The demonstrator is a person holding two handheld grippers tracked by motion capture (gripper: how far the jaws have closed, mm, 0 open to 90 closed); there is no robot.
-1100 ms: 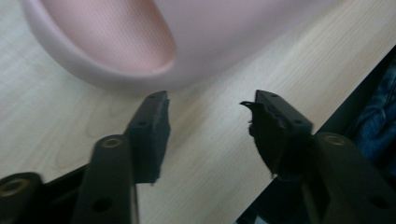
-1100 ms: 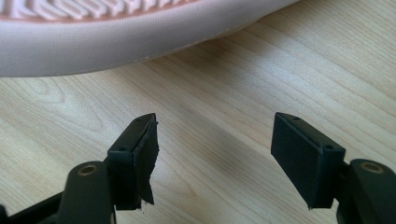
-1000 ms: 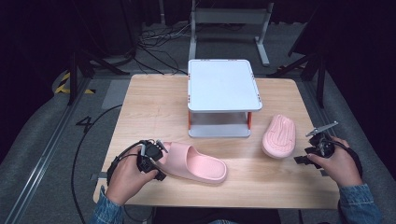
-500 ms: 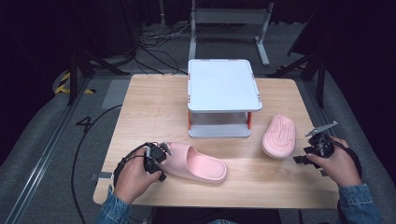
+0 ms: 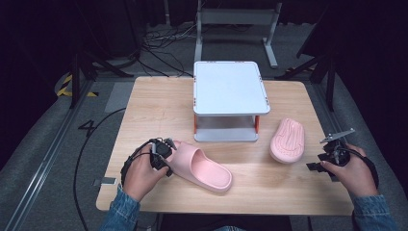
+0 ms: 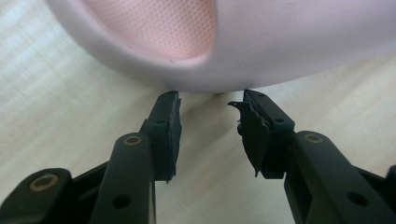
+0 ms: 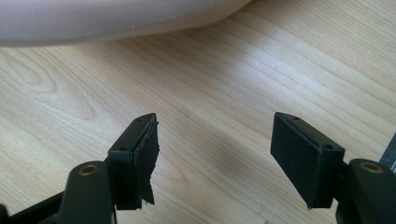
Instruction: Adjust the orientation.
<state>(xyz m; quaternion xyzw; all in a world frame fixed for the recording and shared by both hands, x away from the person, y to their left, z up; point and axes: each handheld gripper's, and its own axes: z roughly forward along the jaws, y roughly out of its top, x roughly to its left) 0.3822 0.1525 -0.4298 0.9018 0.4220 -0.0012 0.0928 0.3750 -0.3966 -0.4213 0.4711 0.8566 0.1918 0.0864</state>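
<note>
A pink slipper (image 5: 202, 167) lies upright on the wooden table (image 5: 154, 110), its strap end toward the left. My left gripper (image 5: 161, 153) is right at that end. In the left gripper view the slipper's rim and mesh-textured inside (image 6: 187, 46) sit just beyond my left gripper (image 6: 208, 100), whose jaws stand a little apart with nothing between them. A second pink slipper (image 5: 287, 139) lies sole up at the right. My right gripper (image 5: 332, 155) hovers to its right. In the right gripper view that slipper's edge (image 7: 116, 18) lies beyond my wide-open right gripper (image 7: 215, 123).
A white two-level stand (image 5: 229, 89) with orange posts sits at the middle back of the table. Bare wood lies in front of it, between the slippers. Cables and metal frames lie on the floor beyond the table's far edge.
My left gripper has moved forward and right, up to the strap end of the upright slipper. The right gripper and both slippers have stayed put.
</note>
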